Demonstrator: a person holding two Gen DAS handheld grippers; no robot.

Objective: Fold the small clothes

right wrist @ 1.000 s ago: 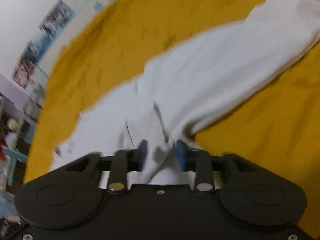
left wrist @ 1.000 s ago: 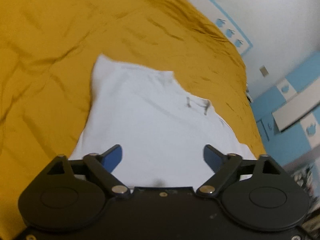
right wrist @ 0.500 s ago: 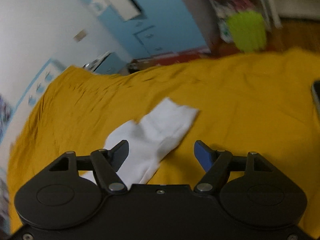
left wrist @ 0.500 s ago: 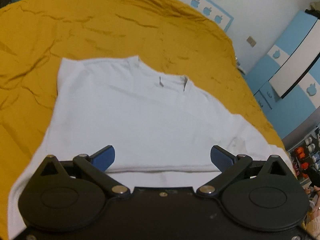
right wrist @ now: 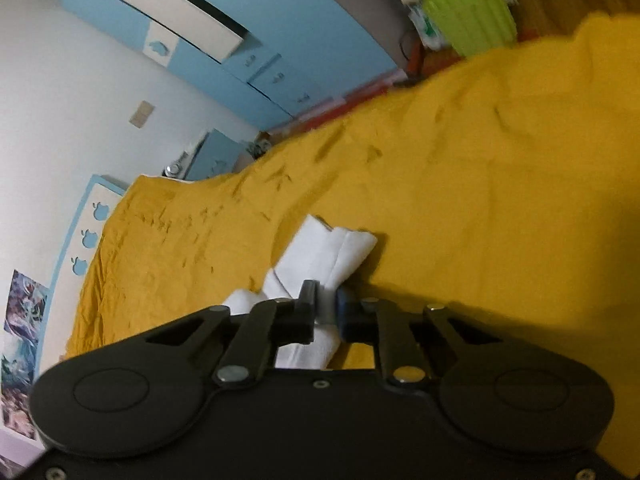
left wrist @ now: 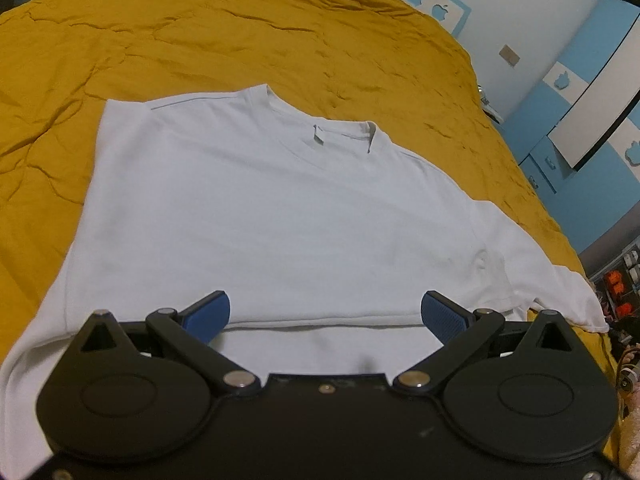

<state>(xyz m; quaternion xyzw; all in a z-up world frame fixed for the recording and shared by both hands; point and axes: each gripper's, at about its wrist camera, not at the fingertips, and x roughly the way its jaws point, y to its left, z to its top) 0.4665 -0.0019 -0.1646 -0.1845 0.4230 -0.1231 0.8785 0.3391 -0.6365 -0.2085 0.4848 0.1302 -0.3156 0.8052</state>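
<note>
We are folding sleeve inward: right gripper (right wrist: 328,308) pinching white sleeve (right wrist: 332,252), white T-shirt (left wrist: 280,216) lying flat on yellow bedspread (left wrist: 200,40). Left gripper (left wrist: 326,314) hovering, fingers spread (holding nothing). Next, probably carrying sleeve across chest.

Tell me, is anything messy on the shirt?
Mostly neat. The white T-shirt lies flat on the yellow bedspread, but its right sleeve is bunched up, pinched in the right gripper. The left gripper is open.
</note>
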